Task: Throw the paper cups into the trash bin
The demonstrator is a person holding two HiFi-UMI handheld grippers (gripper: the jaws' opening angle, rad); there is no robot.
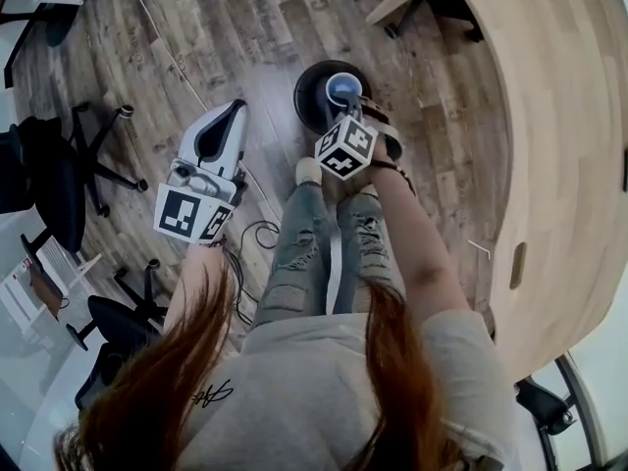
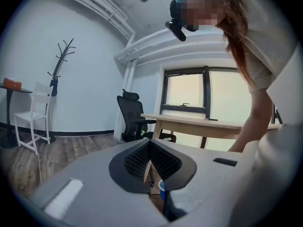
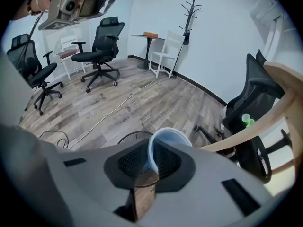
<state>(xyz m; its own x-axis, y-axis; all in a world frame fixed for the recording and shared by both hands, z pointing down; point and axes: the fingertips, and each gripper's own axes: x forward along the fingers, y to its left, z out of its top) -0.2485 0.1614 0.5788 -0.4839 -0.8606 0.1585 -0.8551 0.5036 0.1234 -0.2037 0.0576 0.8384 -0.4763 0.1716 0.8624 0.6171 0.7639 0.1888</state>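
I am holding the right gripper (image 1: pixel 345 104) above the trash bin (image 1: pixel 306 101), which is standing on the wooden floor (image 1: pixel 216 27) near the curved edge of the table (image 1: pixel 549 116). Its jaws are standing only slightly apart and are pinching the wall of a blue paper cup (image 3: pixel 169 138) just under the rim, one pad inside and one outside. The cup is hanging clear of the floor over the bin's dark opening, not touching it as far as I can see.

I am carrying the left gripper (image 1: pixel 234 114) off to the side, well apart from the bin. Its jaws are meeting at the tips and are gripping nothing.

I am judging this cup to be at the last step: it is brought to the bin but not yet let go, so the release is what is left for it. I am not seeing inside the bin, so I cannot tell whether other cups are lying there, and no loose cup is showing plainly on the floor.
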